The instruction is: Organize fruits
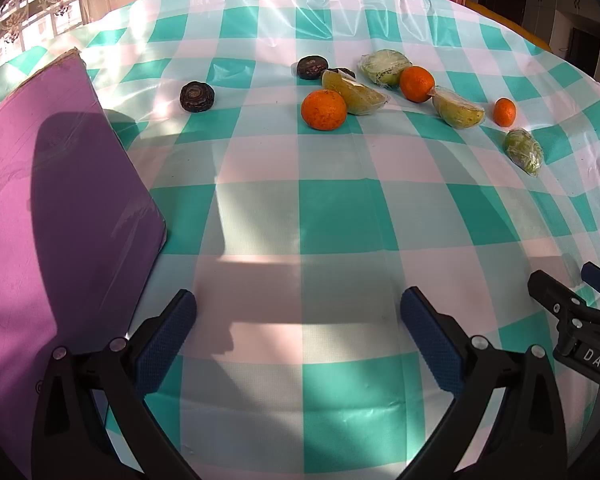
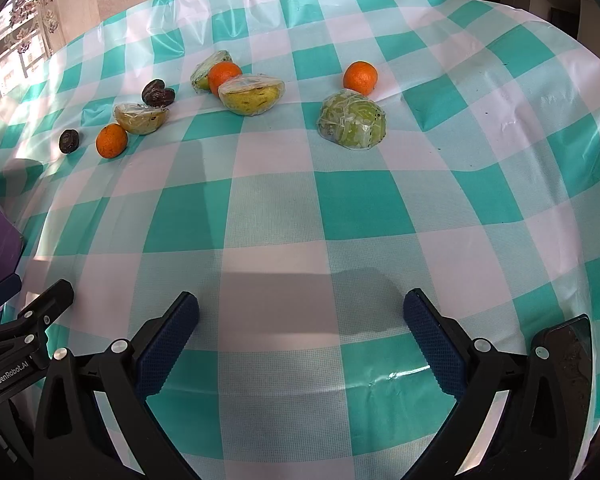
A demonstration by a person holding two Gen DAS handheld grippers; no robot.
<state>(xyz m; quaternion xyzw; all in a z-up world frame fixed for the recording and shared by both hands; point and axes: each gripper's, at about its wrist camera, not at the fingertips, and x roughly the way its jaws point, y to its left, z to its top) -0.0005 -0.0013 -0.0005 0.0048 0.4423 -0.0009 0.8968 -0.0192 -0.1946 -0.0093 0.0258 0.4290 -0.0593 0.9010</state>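
I see the checked tablecloth [image 1: 300, 208] with a purple board [image 1: 60, 200] along its left edge. Fruit lies scattered far across it: wrapped green halves [image 2: 352, 126], oranges [image 1: 324, 109], dark dried fruits [image 1: 197, 97]. My left gripper [image 1: 298, 332] and right gripper [image 2: 300, 332] hover near the cloth, both spread wide, grasping nothing.

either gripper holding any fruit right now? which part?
No. Left gripper and right gripper are both open and empty, above the tablecloth.
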